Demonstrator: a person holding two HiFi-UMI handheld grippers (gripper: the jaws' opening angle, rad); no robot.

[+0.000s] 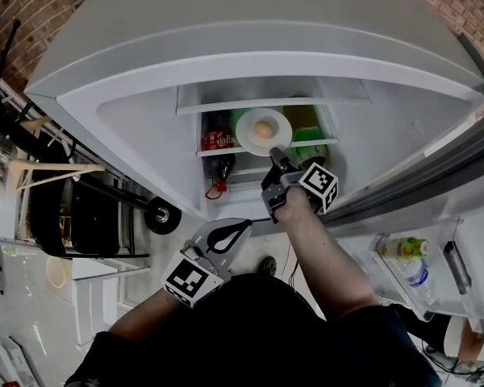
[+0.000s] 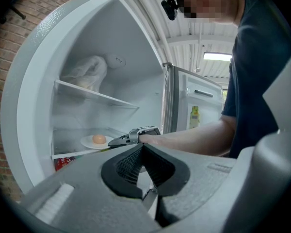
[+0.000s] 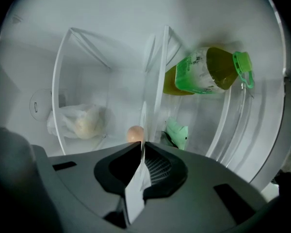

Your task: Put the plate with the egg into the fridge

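A white plate point(image 1: 245, 132) with a brown egg point(image 1: 263, 129) on it lies on a glass shelf inside the open fridge. My right gripper point(image 1: 276, 166) reaches in and is shut on the plate's near rim. In the right gripper view the plate point(image 3: 143, 123) stands edge-on between the pads, with the egg point(image 3: 134, 133) just past them. The left gripper view shows the plate point(image 2: 88, 143), the egg point(image 2: 99, 139) and the right gripper point(image 2: 117, 141) from the side. My left gripper point(image 1: 240, 226) hangs low in front of the fridge, shut with nothing in it.
A green bottle point(image 3: 203, 72) lies on the shelf beside the plate, next to a green packet point(image 3: 177, 130). A plastic bag point(image 3: 82, 123) lies on another shelf. Dark cola bottles point(image 1: 218, 143) stand lower down. The open door point(image 1: 436, 248) at the right holds bottles point(image 1: 407, 252).
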